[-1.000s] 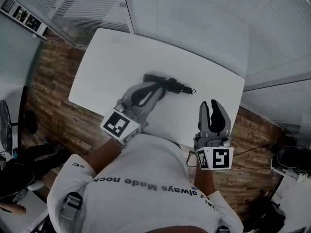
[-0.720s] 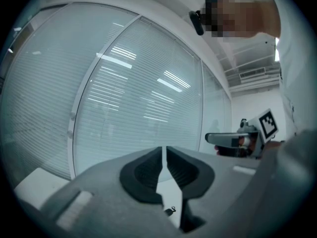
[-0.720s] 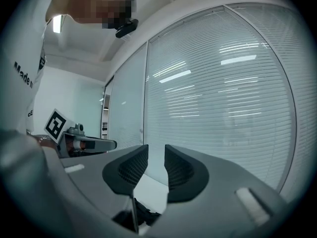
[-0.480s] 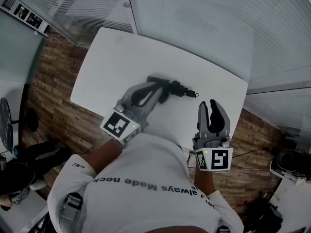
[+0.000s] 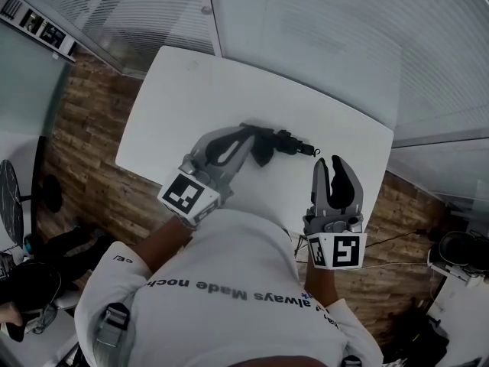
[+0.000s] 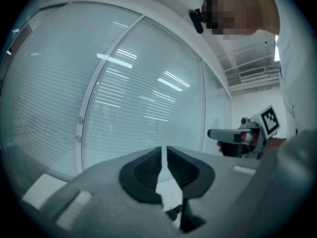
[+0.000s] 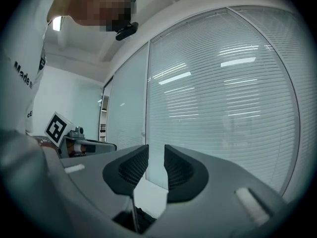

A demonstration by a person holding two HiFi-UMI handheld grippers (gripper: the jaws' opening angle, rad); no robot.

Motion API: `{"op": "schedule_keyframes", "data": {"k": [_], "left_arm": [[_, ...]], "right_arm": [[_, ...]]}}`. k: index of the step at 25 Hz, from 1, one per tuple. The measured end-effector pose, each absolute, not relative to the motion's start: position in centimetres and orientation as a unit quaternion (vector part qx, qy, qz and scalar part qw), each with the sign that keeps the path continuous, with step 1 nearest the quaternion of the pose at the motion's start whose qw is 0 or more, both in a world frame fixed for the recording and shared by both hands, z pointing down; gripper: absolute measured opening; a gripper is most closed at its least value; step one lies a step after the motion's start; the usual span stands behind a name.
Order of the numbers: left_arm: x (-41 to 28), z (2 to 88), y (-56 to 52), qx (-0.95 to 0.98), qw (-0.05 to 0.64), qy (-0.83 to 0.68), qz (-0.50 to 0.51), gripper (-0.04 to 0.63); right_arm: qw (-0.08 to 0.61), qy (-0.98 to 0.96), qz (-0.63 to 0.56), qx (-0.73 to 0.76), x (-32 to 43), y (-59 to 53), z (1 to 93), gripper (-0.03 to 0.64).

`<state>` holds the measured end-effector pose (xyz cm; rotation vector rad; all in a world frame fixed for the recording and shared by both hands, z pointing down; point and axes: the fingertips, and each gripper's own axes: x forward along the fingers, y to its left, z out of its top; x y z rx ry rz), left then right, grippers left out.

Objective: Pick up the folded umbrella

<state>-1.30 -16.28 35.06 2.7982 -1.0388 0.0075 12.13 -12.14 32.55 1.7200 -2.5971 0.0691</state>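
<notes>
The folded black umbrella (image 5: 289,141) lies across the white table (image 5: 191,98), its strap end pointing right. My left gripper (image 5: 256,144) reaches level over the umbrella's left half, and its tips overlap the umbrella in the head view. In the left gripper view its pads (image 6: 148,172) stand almost together, with only a thin bright slit and nothing between them. Whether they touch the umbrella I cannot tell. My right gripper (image 5: 331,167) hovers at the table's near right edge. Its jaws stand a little apart with nothing between them, and the gap also shows in the right gripper view (image 7: 156,170).
Glass walls with blinds (image 5: 306,29) run behind the table. A wooden floor (image 5: 84,151) surrounds it. Dark chairs and gear (image 5: 23,266) sit at the left, and cables and equipment (image 5: 458,251) at the right. The person's torso fills the lower head view.
The table and umbrella sit slightly further right and lower in the head view. Both grippers keep their places in the picture, and their jaws look unchanged.
</notes>
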Motion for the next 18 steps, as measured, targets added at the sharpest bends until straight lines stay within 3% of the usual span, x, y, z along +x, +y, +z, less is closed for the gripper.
{"op": "schedule_keyframes", "data": {"k": [12, 18], "left_arm": [[-0.5, 38.7, -17.6, 0.941, 0.048, -0.331, 0.051, 0.061], [1.7, 43.2, -17.6, 0.95, 0.017, -0.285, 0.131, 0.153]], "right_arm": [[0.019, -0.83, 0.027, 0.557, 12.4, -12.6, 33.4, 0.1], [0.02, -0.827, 0.028, 0.561, 12.9, -12.9, 33.3, 0.098]]}}
